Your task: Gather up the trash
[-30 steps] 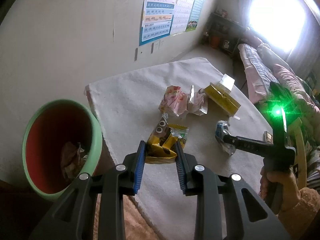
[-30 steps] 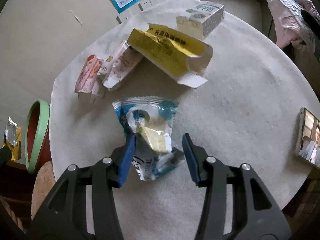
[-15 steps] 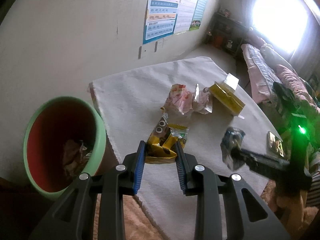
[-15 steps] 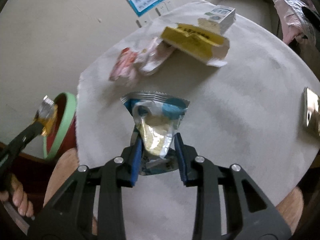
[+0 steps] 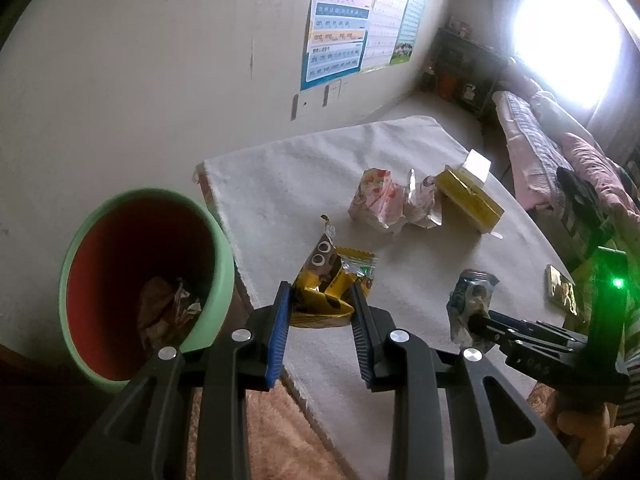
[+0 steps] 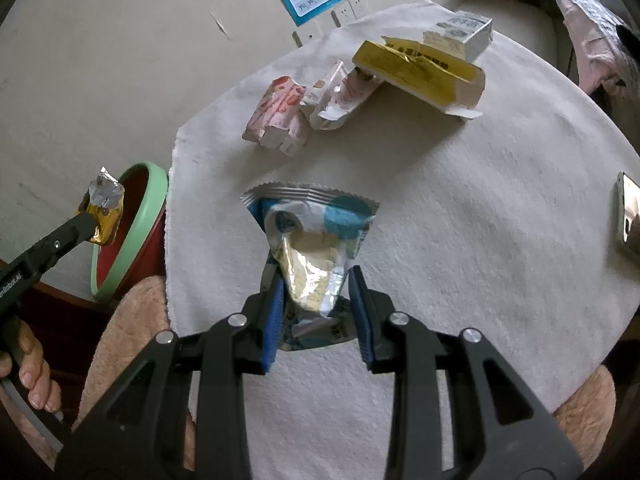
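Note:
A crumpled yellow snack wrapper [image 5: 320, 272] is pinched in my left gripper [image 5: 320, 286], which hangs above the table's near edge, just right of the green-rimmed red bin [image 5: 226, 256]. Crumpled trash lies in the bin. My right gripper [image 6: 317, 278] is shut on a blue and white foil wrapper [image 6: 316, 220], held a little above the white tablecloth [image 6: 480, 200]. In the left wrist view that wrapper [image 5: 468, 296] hangs off the right gripper [image 5: 472, 320] at the right. The right wrist view shows the left gripper [image 6: 86, 220] with the yellow wrapper [image 6: 105, 208] beside the bin [image 6: 148, 216].
Pink wrappers [image 6: 280, 112], a torn yellow box [image 6: 420, 68] and a white carton [image 6: 460, 34] lie at the table's far side. A phone [image 6: 628, 216] sits at the right edge. A hand [image 6: 32, 376] holds the left gripper. A bed stands at the right.
My right gripper closed on the blue and white wrapper and lifted it off the cloth, drawing back toward the near edge. The left gripper kept its hold on the yellow wrapper and stayed put.

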The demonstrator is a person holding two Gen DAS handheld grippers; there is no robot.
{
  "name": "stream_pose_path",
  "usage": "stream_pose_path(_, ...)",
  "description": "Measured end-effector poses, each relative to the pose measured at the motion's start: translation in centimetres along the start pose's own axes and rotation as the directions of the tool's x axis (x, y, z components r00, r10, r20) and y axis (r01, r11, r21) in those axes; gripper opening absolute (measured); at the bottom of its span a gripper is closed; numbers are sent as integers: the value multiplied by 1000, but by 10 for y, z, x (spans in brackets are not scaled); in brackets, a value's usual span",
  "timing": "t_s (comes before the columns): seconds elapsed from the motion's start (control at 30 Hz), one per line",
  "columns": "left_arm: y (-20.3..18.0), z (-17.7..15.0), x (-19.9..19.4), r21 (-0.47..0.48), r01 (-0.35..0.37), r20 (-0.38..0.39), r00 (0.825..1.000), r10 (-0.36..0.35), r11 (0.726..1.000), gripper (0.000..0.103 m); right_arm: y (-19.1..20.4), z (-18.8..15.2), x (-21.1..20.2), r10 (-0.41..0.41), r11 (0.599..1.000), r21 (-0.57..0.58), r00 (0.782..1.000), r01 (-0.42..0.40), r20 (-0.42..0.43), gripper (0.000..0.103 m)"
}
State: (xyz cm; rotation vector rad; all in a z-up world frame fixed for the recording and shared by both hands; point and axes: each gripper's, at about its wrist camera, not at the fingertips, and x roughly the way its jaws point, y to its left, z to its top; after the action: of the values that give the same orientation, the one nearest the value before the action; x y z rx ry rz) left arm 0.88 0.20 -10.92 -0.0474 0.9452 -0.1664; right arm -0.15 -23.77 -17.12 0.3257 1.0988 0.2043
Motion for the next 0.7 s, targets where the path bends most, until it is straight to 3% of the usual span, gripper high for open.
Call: stream_pose_path(0.7,1,-4,8,-5,-1,-16,1000,1,1000,27,-1,-1,4,-3,1000,10,1000,3,-7,31)
